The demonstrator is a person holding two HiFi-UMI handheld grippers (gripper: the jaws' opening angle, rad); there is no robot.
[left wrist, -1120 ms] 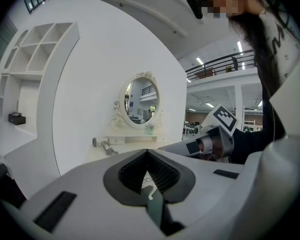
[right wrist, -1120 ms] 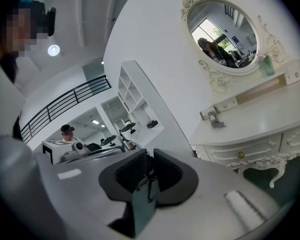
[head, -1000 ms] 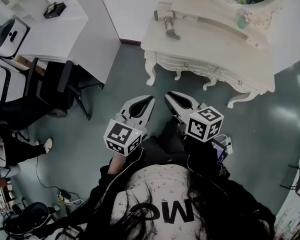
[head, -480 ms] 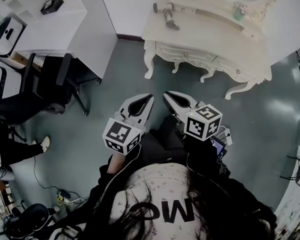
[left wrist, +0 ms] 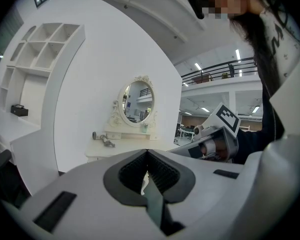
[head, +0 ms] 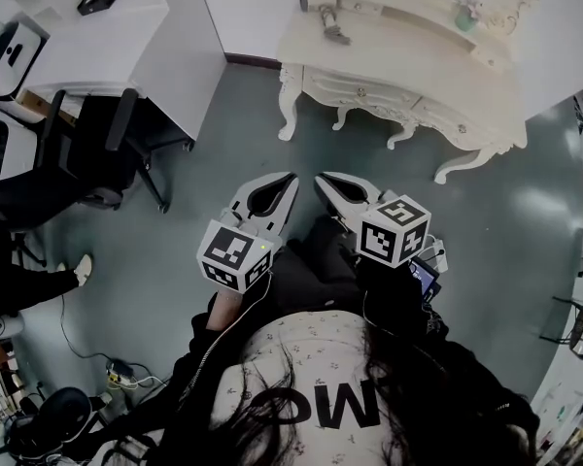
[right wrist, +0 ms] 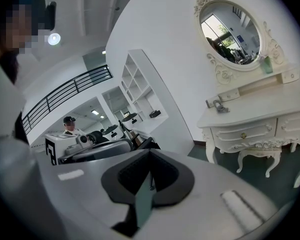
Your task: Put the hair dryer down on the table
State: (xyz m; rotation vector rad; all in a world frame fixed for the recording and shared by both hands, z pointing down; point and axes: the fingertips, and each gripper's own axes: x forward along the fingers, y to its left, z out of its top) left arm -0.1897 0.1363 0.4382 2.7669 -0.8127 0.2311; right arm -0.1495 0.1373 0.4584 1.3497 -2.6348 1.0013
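Note:
The hair dryer (head: 325,17) lies on the left end of the cream dressing table (head: 437,76), far from both grippers. It also shows small in the left gripper view as the hair dryer (left wrist: 102,139) and in the right gripper view as the hair dryer (right wrist: 219,105). My left gripper (head: 289,179) and right gripper (head: 322,181) hang side by side over the floor in front of my body, pointing toward the table. Both are shut with nothing between the jaws, as the left gripper (left wrist: 147,152) and right gripper (right wrist: 150,152) show close up.
An oval mirror (left wrist: 138,102) and a small green bottle (head: 465,12) stand on the dressing table. A white desk with shelves (head: 126,27) and a black office chair (head: 97,153) are at the left. Cables (head: 117,372) lie on the floor, and a person sits at the left.
The dressing table and hair dryer have slid toward the top of the head view. Both grippers have stayed together in front of my body, a little higher in the frame.

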